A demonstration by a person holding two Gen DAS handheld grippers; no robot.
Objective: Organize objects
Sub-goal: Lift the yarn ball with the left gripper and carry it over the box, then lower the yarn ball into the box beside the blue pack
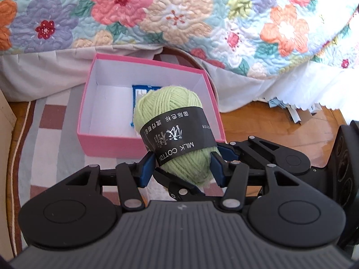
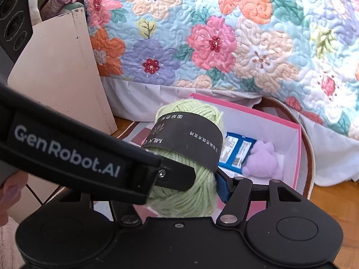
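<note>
A light green yarn ball [image 1: 170, 103] with a black "MILK COTTON" band hangs above the near edge of an open pink box [image 1: 107, 143]. My left gripper [image 1: 182, 168] is shut on its lower half, a blue pad on each side. A finger [image 1: 233, 151] of the right tool reaches in from the right and touches the yarn. In the right wrist view my right gripper [image 2: 182, 186] grips the same yarn ball [image 2: 186, 112]; its right pad presses the wool, and the left tool's black bar [image 2: 78, 157] hides its left finger. The box [image 2: 298, 157] holds a blue packet [image 2: 235, 152] and a purple plush [image 2: 262, 159].
A floral quilt [image 1: 179, 18] hangs down just behind the box. A checked rug [image 1: 44, 134] lies under it on a wooden floor. A wooden hoop [image 2: 310, 157] curves behind the box, a cream board [image 2: 62, 78] stands at the left, and paper scraps [image 1: 291, 112] lie at the right.
</note>
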